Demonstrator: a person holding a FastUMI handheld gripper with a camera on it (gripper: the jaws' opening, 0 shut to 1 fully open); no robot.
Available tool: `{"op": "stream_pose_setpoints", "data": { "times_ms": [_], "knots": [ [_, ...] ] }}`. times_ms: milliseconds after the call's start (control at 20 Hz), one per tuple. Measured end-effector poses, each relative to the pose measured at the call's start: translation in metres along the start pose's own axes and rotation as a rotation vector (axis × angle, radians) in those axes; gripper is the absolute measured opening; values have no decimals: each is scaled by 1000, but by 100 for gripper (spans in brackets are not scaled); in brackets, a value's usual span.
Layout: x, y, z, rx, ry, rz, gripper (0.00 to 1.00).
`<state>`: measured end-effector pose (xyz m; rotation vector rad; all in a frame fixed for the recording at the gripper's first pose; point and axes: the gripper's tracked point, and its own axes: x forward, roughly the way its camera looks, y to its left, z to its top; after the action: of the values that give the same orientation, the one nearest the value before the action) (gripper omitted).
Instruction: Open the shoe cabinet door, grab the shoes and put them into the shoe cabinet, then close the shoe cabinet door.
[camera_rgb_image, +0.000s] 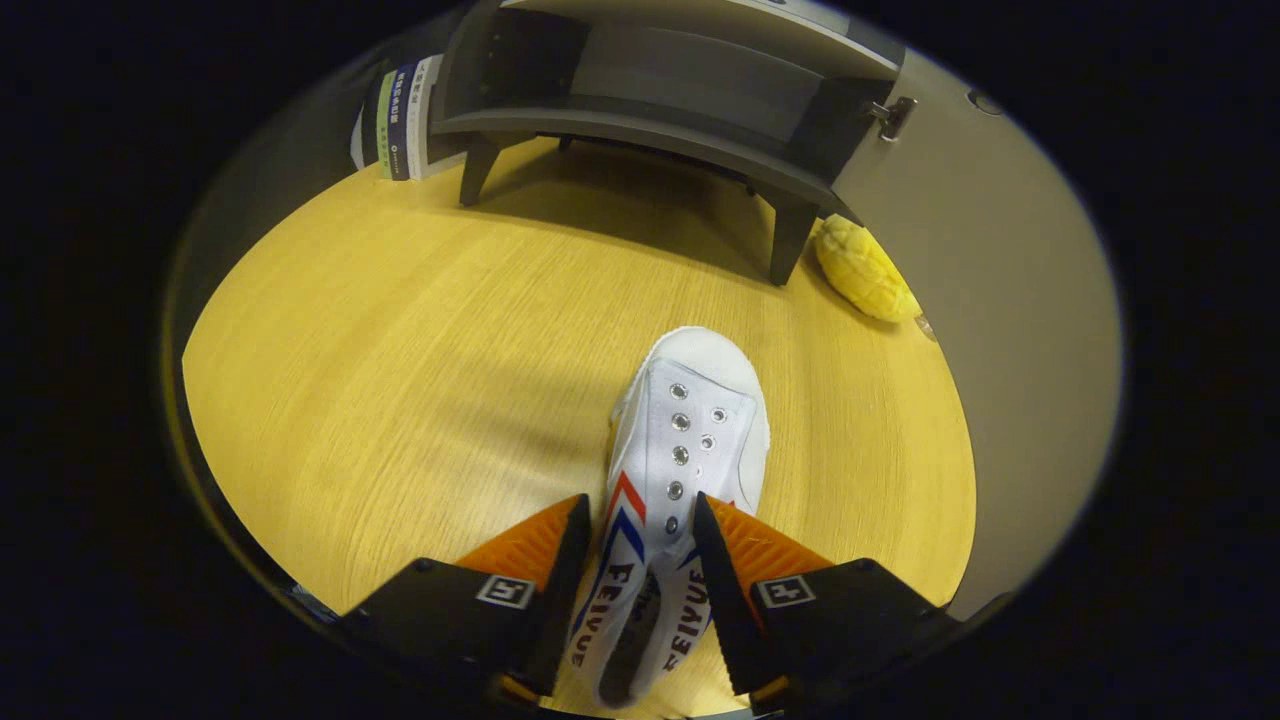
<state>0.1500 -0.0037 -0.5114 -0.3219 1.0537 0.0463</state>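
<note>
Two fingers of the gripper (640, 520) clamp a white shoe (685, 450) by its sides, toe pointing ahead over the wooden table (400, 380). Beyond stands the grey shoe cabinet (660, 90), door (990, 300) open, with a yellow object (865, 270) beside its leg.

Camera, 1 view: your gripper-mounted fisheye rides above and behind the 2 fingers (560, 560) and looks forward along them, tilted down at the wooden tabletop (400, 380). Nearest in frame: the shoe (690, 450), lying between the fingers with its toe pointing away from you. Far in frame, facing you: the shoe cabinet (660, 90), standing open on its legs. Beside the cabinet's right leg: a yellow object (865, 270). Beside its left end: upright books (400, 120). The wide lens bows the table's edges.
</note>
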Motion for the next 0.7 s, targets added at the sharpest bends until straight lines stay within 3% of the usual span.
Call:
{"op": "stream_pose_setpoints", "data": {
  "times_ms": [100,150,350,550,600,650,700],
  "knots": [
    [1,0,0,-7,6,0,59],
    [2,0,0,-40,16,0,54],
    [1,-2,1,-86,46,13,45],
    [-2,0,2,-43,54,15,44],
    [2,-1,3,-40,46,-8,32],
    [-17,3,5,-58,37,-10,31],
    [-4,3,6,-72,32,-13,20]
  ]
}}
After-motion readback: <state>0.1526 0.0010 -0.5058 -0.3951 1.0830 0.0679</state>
